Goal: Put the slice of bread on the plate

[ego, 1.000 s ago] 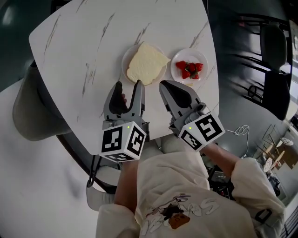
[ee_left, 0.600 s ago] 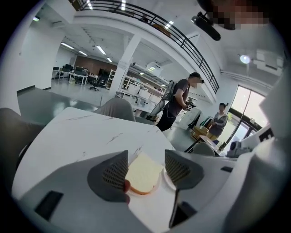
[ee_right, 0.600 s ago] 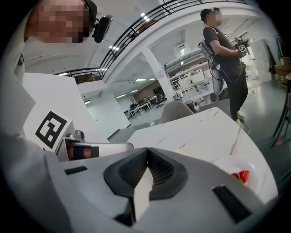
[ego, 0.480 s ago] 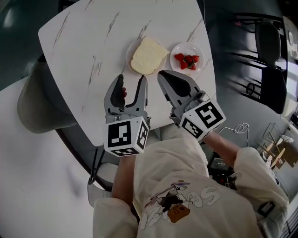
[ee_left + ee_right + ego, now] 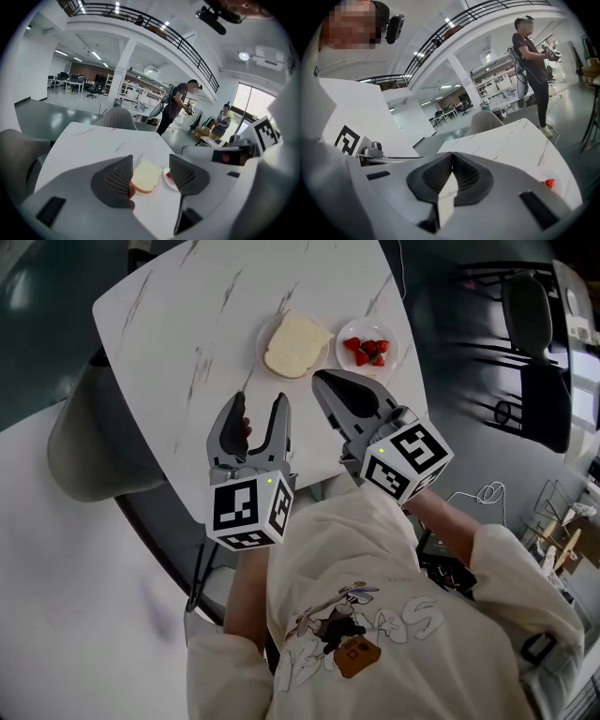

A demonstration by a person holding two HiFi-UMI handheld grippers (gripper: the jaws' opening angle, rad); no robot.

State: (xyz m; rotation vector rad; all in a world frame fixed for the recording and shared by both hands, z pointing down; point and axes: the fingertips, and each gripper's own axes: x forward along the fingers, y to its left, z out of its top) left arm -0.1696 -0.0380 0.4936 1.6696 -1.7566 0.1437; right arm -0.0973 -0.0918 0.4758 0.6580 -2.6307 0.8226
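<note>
Slice of bread (image 5: 295,343) lies flat on a plate (image 5: 262,352) at the far side of the desk (image 5: 206,324). It sits mostly inside the rim, with one corner poking toward the second plate (image 5: 390,360), the one with the strawberries (image 5: 367,347), just beside it on the right. So the task looks done to me: bread on plate, nothing holding it.

My left tool (image 5: 260,407) is released, jaws wide apart with nothing between them. Its own camera only lines up the bread in the gap, well beyond the tips and not touching. It hangs over the near part of the desk, short of the plate.

My right tool (image 5: 319,381) is clenched, jaws pressed together at the tips and gripping nothing. It is near the two plates but not in contact with either.

What's left, as far as I can judge: nothing on the bread itself, maybe just clearing both tools off the desk. Strawberries aren't part of this task.
</note>
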